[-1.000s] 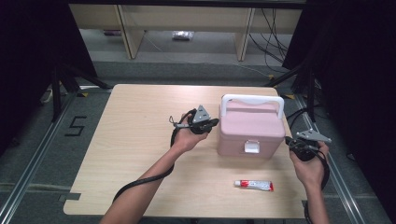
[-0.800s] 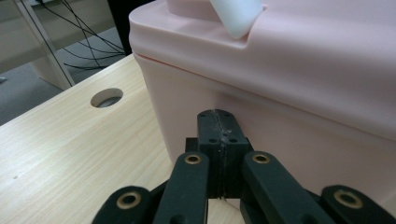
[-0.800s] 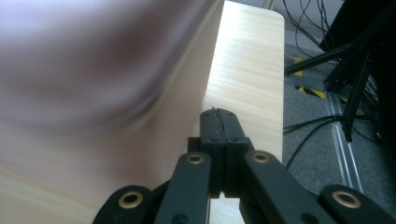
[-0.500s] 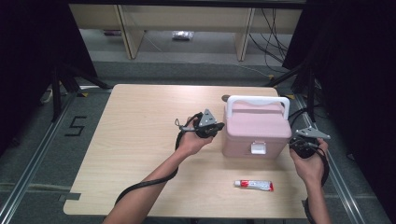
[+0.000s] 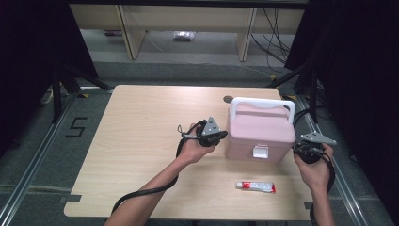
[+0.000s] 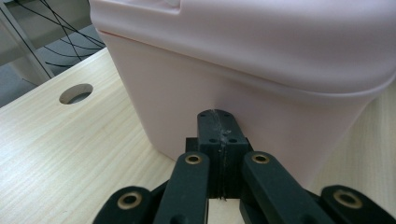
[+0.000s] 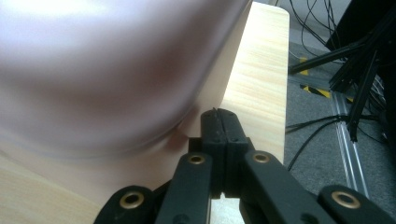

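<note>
table [image 5: 141, 141] of pale wood runs across the high view, with a pink box [image 5: 259, 134] standing on its right half, lid down, white handle [image 5: 262, 104] upright over the top and a white latch [image 5: 260, 151] on the near face. the left gripper [image 5: 219, 135] sits at the box's left wall, held in the left hand [image 5: 193, 148], a black cable trailing back along the forearm. the right gripper [image 5: 301, 149] sits at the box's right near corner, held in the right hand [image 5: 314, 169], its grey plate on top. a small tube [image 5: 255, 187], white with a red end, lies flat on the table just in front of the box, between the two arms. a round hole [image 5: 228, 99] in the tabletop shows just behind the box's left corner.

left gripper view: the two black jaws are pressed together with no gap, nothing between them, and their tips are right at the box [image 6: 261, 79], below its lid rim; whether they touch it i cannot tell. the hole [image 6: 75, 93] lies off to the left on the table [image 6: 56, 154].

right gripper view: the jaws are likewise closed flat against each other and empty, tips up against the blurred pink box [image 7: 107, 70]. the table [image 7: 257, 70] edge runs past on the right, with grey floor and black cables [image 7: 322, 121] beyond it.
</note>
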Motion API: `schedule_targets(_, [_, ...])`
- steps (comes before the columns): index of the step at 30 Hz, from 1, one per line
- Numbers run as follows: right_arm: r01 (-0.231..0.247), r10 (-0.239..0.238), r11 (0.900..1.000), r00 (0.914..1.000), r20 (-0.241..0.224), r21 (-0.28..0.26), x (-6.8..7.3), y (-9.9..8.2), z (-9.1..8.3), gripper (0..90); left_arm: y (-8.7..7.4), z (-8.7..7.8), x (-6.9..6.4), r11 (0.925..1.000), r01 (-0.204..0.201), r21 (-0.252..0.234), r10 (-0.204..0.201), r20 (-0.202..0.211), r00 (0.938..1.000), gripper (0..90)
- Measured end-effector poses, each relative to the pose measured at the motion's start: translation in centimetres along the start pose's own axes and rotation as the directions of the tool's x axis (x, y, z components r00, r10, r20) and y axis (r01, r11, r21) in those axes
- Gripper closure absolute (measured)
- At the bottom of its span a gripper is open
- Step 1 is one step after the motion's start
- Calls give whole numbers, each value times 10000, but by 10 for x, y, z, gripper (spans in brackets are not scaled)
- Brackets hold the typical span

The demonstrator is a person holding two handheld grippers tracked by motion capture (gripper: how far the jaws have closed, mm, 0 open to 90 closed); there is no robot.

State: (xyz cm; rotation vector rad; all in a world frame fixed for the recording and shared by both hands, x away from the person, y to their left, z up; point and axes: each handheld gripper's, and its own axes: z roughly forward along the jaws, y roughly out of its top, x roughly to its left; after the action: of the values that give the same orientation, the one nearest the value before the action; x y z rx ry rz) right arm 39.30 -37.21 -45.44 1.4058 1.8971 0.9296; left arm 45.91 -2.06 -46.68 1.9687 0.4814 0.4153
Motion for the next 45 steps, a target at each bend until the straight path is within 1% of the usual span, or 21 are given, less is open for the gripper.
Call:
schedule_targets(1, [-329,330,9994,9994,-54,144,2,-1,-2,900,0,-1,-2,10000,-47,36,47,23,10000,898])
schedule_targets(2, [268,-267,9996,9996,67,-70,-3,-1,-2,900,0,-2,-4,9999,-99,70,99,37,9999,898])
schedule_targets(6, [-98,98,9999,10000,11,76,0,-5,-8,900,-1,-5,-12,9999,-103,-23,103,134,9999,898])
schedule_targets(7, [320,-320,9995,9995,46,-22,-3,-6,-9,900,-2,-7,-14,9999,-100,-28,101,166,9998,898])
schedule_targets(10, [7,-5,9999,10000,-89,168,2,-9,-16,900,-3,-10,-20,9998,-189,-31,190,170,9997,898])
schedule_targets(12, [425,-425,9991,9991,-44,56,0,-12,-20,900,-4,-13,-25,9994,-332,-38,333,223,9992,898])
schedule_targets(15, [-100,103,9995,9999,-96,287,6,-16,-27,900,-5,-17,-32,9991,-429,-37,430,260,9987,898])
schedule_targets(16, [411,-410,9990,9991,-44,158,3,-17,-29,900,-6,-18,-33,9988,-478,-52,479,274,9985,898])
schedule_targets(17, [176,-174,9996,9998,-135,217,5,-18,-30,900,-6,-19,-35,9991,-428,-80,430,258,9987,898])
schedule_targets(18, [480,-478,9987,9987,-192,143,3,-19,-30,900,-7,-19,-36,9989,-461,-107,463,241,9986,898])
schedule_targets(22, [506,-506,9986,9987,1,165,4,-20,-34,900,-8,-20,-38,9989,-445,-157,447,130,9989,897])
schedule_targets(27, [552,-552,9983,9985,-13,201,3,-20,-33,900,-10,-21,-36,9995,-203,-244,209,231,9995,895])
schedule_targets(28, [89,-87,9996,9999,-86,276,6,-21,-33,900,-10,-21,-35,9993,-192,-310,197,186,9996,879])
schedule_targets(31, [221,-215,9994,9995,-227,264,3,-22,-32,896,-11,-26,-32,9990,37,-449,-30,159,9999,773])
schedule_targets(34, [23,-29,9994,9998,184,333,4,-24,-34,848,-12,-36,-30,9981,208,-577,-206,34,9998,678])
schedule_targets(36, [470,-480,9985,9982,368,277,1,-24,-37,829,-13,-40,-29,9969,393,-684,-390,63,9992,612])
schedule_targets(37, [289,-294,9987,9995,108,413,2,-25,-38,815,-14,-47,-28,9952,513,-831,-508,73,9987,579])
schedule_targets(39, [63,-78,9990,9995,319,452,5,-26,-43,801,-14,-56,-26,9898,895,-1105,-875,227,9959,536])
schedule_targets(40, [391,-400,9984,9990,217,415,2,-26,-44,792,-13,-59,-25,9848,1182,-1270,-1154,295,9929,515])
schedule_targets(44, [534,-548,9977,9979,356,414,0,-28,-47,758,-5,-69,-21,9742,1591,-1599,-1557,336,9872,462])
schedule_targets(45, [135,-155,9984,9993,347,551,2,-28,-47,754,-3,-71,-20,9735,1606,-1629,-1567,363,9870,456])
